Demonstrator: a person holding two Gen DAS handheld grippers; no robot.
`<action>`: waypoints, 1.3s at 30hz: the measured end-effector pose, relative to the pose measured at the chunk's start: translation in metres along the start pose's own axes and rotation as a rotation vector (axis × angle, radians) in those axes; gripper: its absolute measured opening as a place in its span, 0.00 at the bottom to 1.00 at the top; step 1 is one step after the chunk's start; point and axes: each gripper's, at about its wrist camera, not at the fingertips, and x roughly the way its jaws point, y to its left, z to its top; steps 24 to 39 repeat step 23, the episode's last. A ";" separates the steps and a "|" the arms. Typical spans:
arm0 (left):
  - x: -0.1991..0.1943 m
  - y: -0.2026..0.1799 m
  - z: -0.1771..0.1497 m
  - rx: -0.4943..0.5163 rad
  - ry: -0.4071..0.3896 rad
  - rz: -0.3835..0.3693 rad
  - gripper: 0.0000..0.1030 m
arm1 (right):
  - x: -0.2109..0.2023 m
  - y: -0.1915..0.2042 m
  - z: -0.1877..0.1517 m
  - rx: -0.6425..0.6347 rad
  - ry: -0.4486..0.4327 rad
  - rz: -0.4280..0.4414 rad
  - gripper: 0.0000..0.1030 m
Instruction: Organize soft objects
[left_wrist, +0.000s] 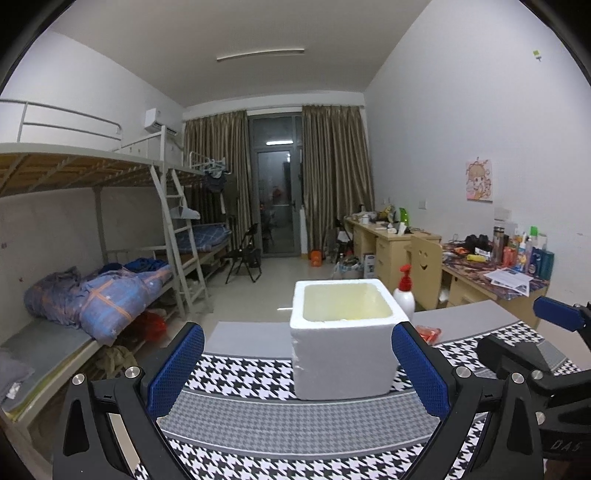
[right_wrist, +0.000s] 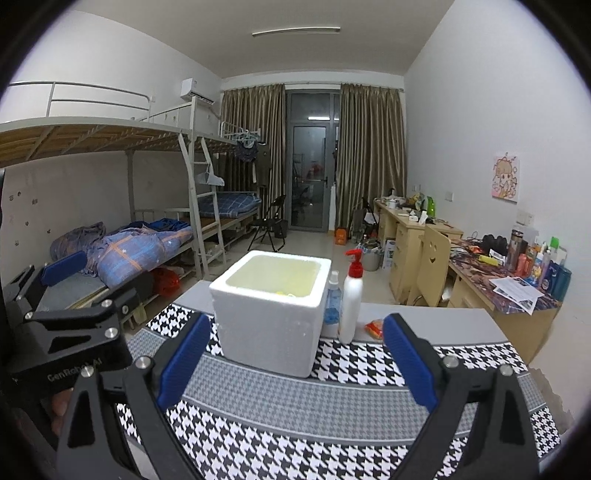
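Both wide open, nothing pinched: left hand-held gripper (left_wrist: 297, 369) and right hand-held gripper (right_wrist: 295, 363). White foam box (right_wrist: 271, 310) sits frame center on the houndstooth table (right_wrist: 332, 402), w/ pump bottle (right_wrist: 351, 306) just beside it on the right.

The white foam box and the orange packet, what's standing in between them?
In the right wrist view, two bottles stand between the foam box and orange packet: a small blue bottle and a white pump bottle.

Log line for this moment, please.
left gripper open, empty | right gripper open, empty | foam box upright on mat
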 end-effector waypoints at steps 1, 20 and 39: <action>-0.002 0.000 -0.002 0.001 -0.001 -0.007 0.99 | -0.002 0.001 -0.002 -0.001 -0.002 0.000 0.94; -0.015 -0.003 -0.063 -0.011 -0.016 -0.026 0.99 | -0.015 -0.006 -0.069 0.050 -0.044 -0.034 0.94; -0.013 -0.002 -0.070 -0.014 -0.015 -0.012 0.99 | -0.013 -0.010 -0.073 0.060 -0.039 -0.036 0.94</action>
